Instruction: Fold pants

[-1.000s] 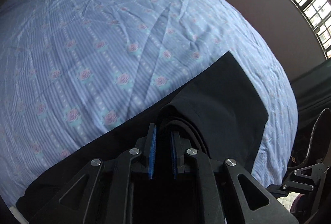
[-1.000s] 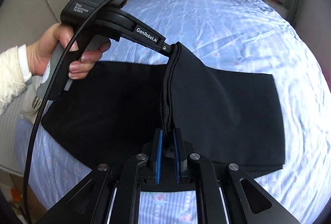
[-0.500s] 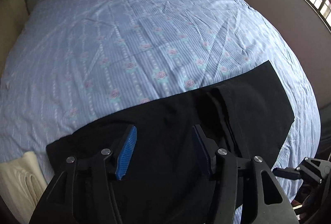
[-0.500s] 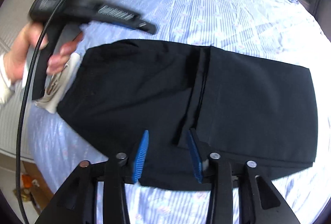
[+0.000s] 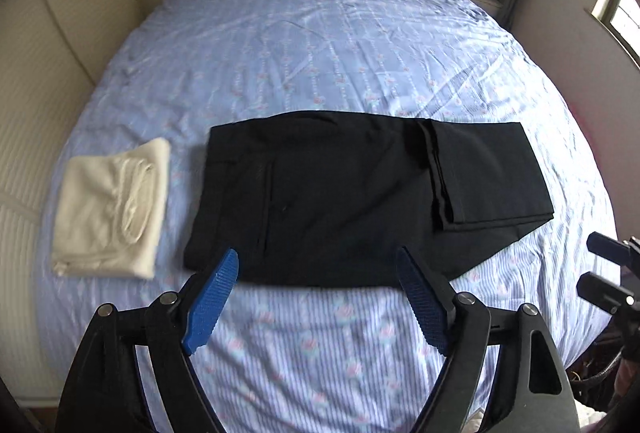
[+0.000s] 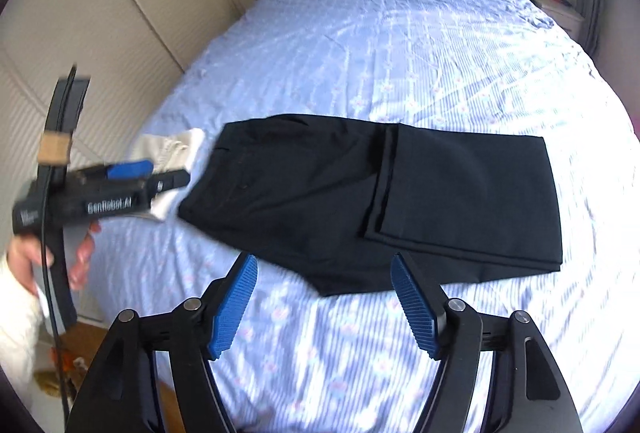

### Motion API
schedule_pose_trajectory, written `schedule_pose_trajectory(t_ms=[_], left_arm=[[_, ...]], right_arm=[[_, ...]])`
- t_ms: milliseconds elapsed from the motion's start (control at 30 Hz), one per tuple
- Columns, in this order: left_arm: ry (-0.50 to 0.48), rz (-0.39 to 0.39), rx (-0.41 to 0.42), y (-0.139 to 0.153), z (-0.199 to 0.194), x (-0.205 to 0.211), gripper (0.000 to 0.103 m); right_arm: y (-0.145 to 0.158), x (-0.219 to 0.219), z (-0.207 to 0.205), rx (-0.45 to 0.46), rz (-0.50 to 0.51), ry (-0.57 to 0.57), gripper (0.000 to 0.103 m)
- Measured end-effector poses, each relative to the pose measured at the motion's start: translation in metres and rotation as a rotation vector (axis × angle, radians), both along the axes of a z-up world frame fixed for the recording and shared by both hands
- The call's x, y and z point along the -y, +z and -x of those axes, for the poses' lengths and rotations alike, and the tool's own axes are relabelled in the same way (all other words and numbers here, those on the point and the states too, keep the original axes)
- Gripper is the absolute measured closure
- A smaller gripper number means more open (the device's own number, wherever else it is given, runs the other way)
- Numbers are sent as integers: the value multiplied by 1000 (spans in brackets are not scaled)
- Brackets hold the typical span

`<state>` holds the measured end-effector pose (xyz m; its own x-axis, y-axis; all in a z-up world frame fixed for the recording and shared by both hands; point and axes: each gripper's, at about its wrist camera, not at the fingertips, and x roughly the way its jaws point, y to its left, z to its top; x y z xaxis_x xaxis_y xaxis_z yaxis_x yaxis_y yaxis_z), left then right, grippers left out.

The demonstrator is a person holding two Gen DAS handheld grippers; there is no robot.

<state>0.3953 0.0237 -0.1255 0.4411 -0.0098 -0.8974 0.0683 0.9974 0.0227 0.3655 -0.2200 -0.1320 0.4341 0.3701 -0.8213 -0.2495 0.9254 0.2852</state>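
Taking the pants (image 5: 344,193) as the landmark, a folded cream cloth (image 5: 114,209) is seen just to their left on the bed (image 5: 320,45), near but apart from the waistband edge. In the right wrist view part of this cloth is hidden behind the left gripper (image 6: 128,169), which is held by a hand (image 6: 48,257) out to the left of the pants and above the sheet.

The pants are laid flat across the near half of the bed, waistband to the left. The leg ends are folded over onto the right part, so that a doubled panel (image 6: 468,201) is formed there with its free hem edges near the middle. One lower corner of the under layer is left sticking out towards the camera, and the edges are not squarely matched.

The left gripper (image 5: 316,297) is spread wide with nothing between its blue pads, held back from the near edge of the pants. The right gripper (image 6: 324,301) is likewise released and bare, set just short of that edge.

A further fold is probably needed. If only the top layer is pinched, the doubled panel may be dragged open. If the left side is swept carelessly, the cream cloth may be snagged. The uneven corner may be carried into a crooked final stack.
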Motion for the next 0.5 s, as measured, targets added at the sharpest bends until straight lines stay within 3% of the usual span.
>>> schedule_pose_trajectory(t_ms=[233,500], left_arm=[[115,-25,52,34,68,-6,18],[13,-9,114,38,77,-35,16]], right_arm=[[28,3,42,49,-57,85,32],[43,-28,62,71,-26,79,32]])
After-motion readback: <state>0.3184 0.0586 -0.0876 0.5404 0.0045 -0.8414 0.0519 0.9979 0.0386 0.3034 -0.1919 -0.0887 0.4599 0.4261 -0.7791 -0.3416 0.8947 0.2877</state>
